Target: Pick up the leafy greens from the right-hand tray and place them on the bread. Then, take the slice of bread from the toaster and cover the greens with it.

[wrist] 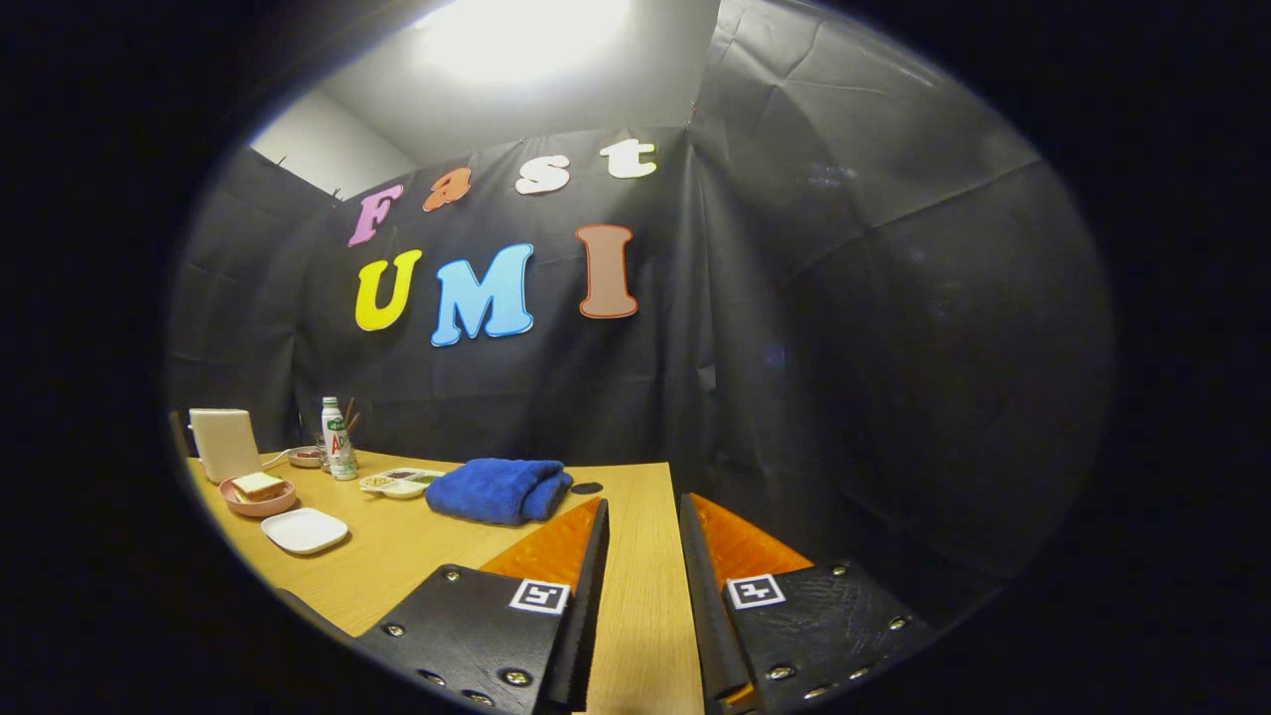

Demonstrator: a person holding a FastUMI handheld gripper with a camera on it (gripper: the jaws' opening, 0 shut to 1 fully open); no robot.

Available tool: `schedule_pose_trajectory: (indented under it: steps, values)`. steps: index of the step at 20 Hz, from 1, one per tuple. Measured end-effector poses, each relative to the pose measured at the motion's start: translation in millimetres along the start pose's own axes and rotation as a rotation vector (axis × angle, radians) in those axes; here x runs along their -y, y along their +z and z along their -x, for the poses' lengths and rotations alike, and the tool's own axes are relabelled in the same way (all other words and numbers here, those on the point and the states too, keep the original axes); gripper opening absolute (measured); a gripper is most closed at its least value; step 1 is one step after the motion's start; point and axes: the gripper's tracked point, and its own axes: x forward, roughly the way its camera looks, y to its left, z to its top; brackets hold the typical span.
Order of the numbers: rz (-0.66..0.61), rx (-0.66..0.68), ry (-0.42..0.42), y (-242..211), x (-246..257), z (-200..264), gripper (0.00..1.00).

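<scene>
The jaws stand apart with nothing between them, above bare desk. Beyond lie a folded blue towel and a divided tray; farther off, bread sits in a pink bowl before the toaster. Greens too small to discern; likely limp, light, best pinched gently mid-bunch.
</scene>
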Motion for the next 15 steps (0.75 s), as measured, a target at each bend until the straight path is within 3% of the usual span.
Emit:
schedule_pose_trajectory:
  steps: [5, 10, 15]
  values:
    - [0.014, -0.076, -0.023, -16.7, 2.1, 16.8, 0.43]
    - [0.048, -0.039, -0.034, -9.6, 0.2, 34.3, 0.43]
    - [0.079, -0.088, -0.038, -15.7, -0.8, 48.8, 0.43]
